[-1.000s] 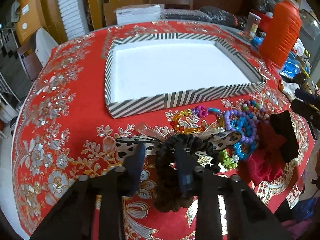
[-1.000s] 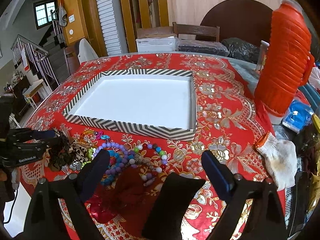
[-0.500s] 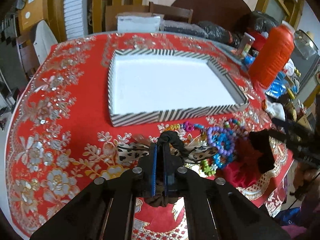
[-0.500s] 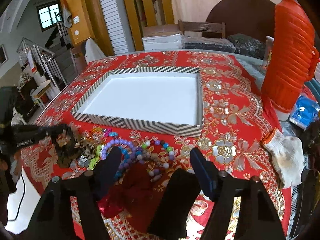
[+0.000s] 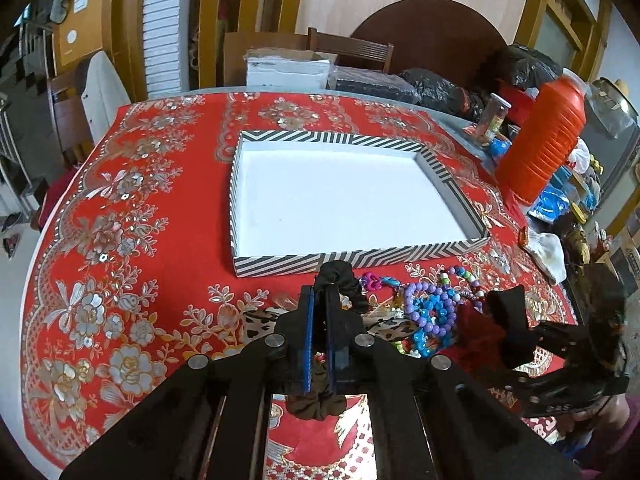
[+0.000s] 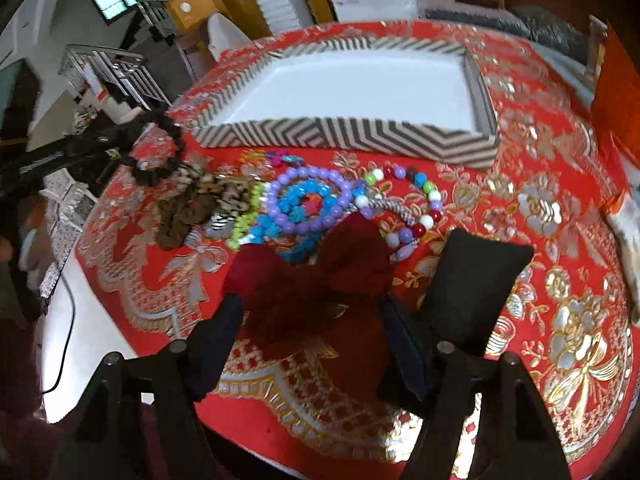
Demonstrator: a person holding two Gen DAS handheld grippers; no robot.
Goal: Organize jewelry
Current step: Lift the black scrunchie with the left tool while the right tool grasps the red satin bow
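My left tongs (image 5: 320,320) are clenched on a black scrunchie (image 5: 338,276), lifted just before the striped tray (image 5: 360,258). My right tongs (image 6: 310,332) are spread wide around a dark red bow (image 6: 316,276) lying on the bench (image 6: 540,208). Beyond it, purple and blue bead bracelets (image 6: 308,200) are heaped near the tray's front wall.

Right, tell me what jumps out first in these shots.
The red flowered tablecloth fills the scene, with a zigzag-striped tray at its middle, white inside. Just in front of the tray lies a bright heap of bead bracelets. The left tongs are shut on a black scrunchie near the tray's front wall, and the open right tongs hover over a dark red bow.
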